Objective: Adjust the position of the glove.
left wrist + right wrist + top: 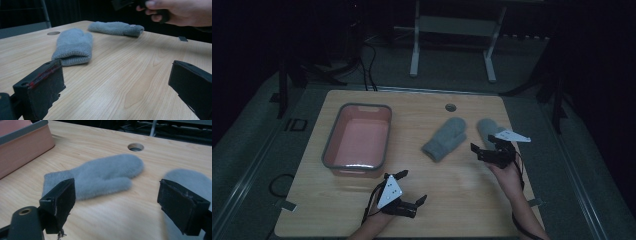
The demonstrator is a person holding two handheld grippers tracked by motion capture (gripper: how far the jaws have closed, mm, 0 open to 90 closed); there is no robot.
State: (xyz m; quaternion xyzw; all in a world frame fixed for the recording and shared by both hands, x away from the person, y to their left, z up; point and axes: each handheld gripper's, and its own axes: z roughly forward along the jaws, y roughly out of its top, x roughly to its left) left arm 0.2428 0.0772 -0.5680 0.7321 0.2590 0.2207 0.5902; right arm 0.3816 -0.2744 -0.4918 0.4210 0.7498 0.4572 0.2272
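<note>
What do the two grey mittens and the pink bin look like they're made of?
The near mitten and the far mitten look like soft knitted wool or fleece: fuzzy matte nap, ribbed cuffs. The pink bin looks like moulded plastic: smooth walls, faint sheen, a grey rim. The table shows light wood grain, possibly laminate.

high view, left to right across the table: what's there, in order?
Pink tub → left gripper → first grey mitten → right gripper, jaws open, next to the second grey mitten, which it partly covers.
</note>
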